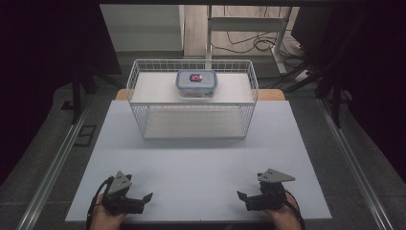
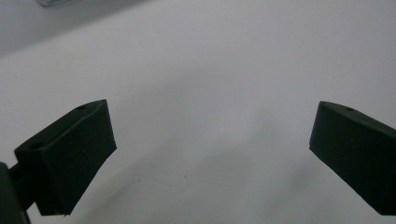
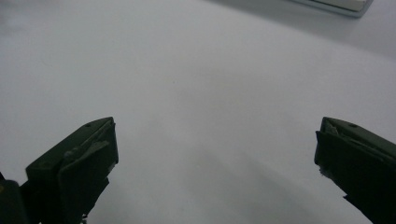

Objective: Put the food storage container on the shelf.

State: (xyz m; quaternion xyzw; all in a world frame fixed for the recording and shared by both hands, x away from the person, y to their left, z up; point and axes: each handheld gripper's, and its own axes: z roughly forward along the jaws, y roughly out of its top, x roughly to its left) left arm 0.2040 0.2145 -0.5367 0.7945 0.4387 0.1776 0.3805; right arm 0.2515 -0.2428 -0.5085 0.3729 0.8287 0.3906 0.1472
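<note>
A white wire basket stands at the far middle of the white table. On its upper shelf sits a clear lidded food box with a red and blue item inside. My left gripper rests at the near left edge, open, with bare table between its jaws. At the near right edge my right gripper is also open over bare table. Both point inward toward each other, far from the basket.
A person's hands hold both grippers at the bottom edge. Metal rails run along both sides of the table. Behind the basket are a white desk frame and cables on the floor. A basket corner shows at the right gripper view's top.
</note>
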